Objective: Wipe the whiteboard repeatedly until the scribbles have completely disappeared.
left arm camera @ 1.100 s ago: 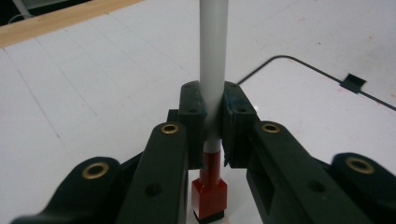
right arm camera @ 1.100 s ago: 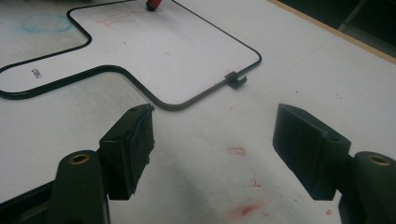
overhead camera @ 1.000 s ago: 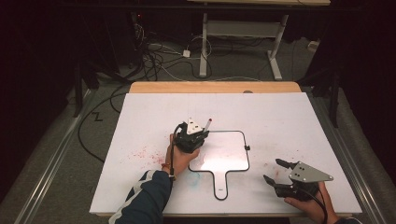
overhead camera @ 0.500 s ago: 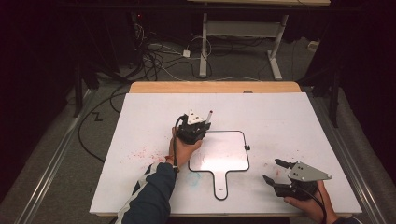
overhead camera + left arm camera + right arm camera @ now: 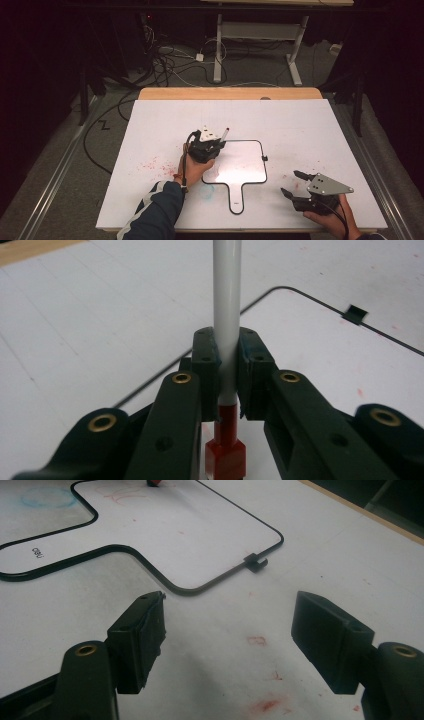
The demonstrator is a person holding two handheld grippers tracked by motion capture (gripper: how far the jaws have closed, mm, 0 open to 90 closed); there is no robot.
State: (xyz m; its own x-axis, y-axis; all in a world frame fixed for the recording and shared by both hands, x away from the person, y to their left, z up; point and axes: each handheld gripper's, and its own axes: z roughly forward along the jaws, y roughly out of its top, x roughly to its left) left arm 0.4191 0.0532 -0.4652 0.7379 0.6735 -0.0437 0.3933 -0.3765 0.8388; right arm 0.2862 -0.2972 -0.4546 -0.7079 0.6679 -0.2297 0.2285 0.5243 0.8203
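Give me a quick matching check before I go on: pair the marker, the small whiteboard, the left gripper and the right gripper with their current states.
1. marker
2. small whiteboard
3. left gripper
4. right gripper

a. open, near the table's front edge
b. shut on the marker
c. flat on the table, black-rimmed
d. clamped between two jaws, red end toward the camera

Pairs: 1-d, 2-c, 3-b, 4-a

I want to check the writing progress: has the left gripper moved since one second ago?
Yes, slightly. The left gripper, shut on the marker, sits a bit further from the person along the small whiteboard's upper-left corner than before.
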